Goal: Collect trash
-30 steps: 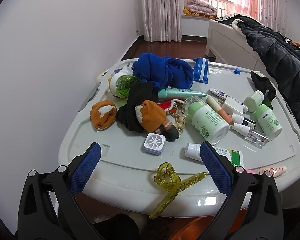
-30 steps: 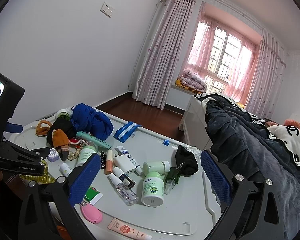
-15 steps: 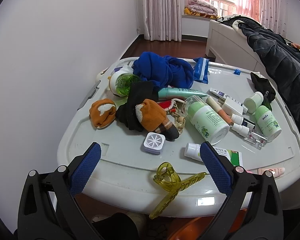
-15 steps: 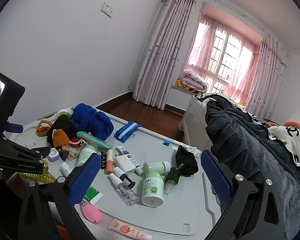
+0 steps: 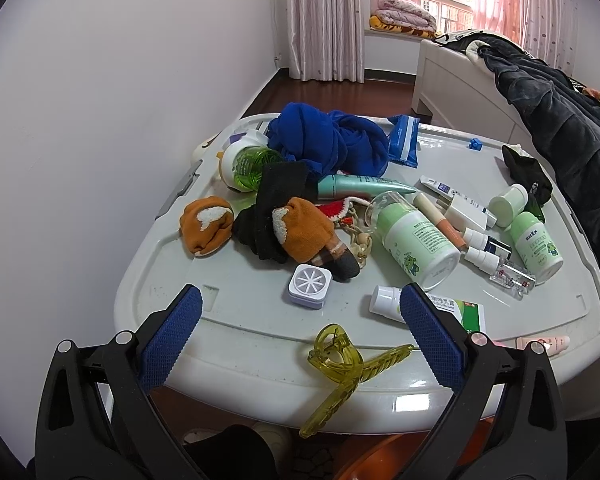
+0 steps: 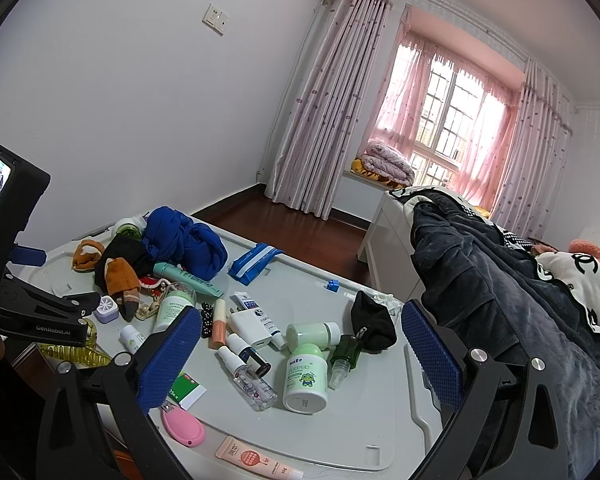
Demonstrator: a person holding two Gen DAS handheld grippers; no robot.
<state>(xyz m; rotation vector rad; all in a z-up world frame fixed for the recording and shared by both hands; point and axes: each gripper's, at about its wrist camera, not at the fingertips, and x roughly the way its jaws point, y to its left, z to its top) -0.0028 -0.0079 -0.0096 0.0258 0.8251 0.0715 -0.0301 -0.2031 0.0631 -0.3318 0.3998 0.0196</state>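
the left gripper (image 5: 300,332) hangs just off the near edge of a pale grey plastic lid (image 5: 236,312), its blue-padded fingers (image 5: 171,336) spread wide with nothing between them. the right gripper (image 6: 300,356) is held higher and off to the side, over the same lid, jaws likewise wide apart and holding nothing. the clutter to be cleared all lies on the lid: a yellow-green hair claw (image 5: 348,364) overhangs the near rim between the left gripper's fingers, a small lilac square case (image 5: 310,285) sits just behind it, and a white tube with a green box end (image 5: 428,308) lies partly behind the right-hand finger. further in are an orange sock ball (image 5: 206,224), a black and orange sock heap (image 5: 288,224), a blue cloth bundle (image 5: 328,140), a fallen green-labelled bottle (image 5: 416,236) and a blue wipes packet (image 5: 404,140). from the right wrist, a pink oval case (image 6: 183,427) and a peach tube (image 6: 256,459) lie near the lid's edge, and a black sock (image 6: 372,322) lies beside a dark green spray bottle (image 6: 346,354).
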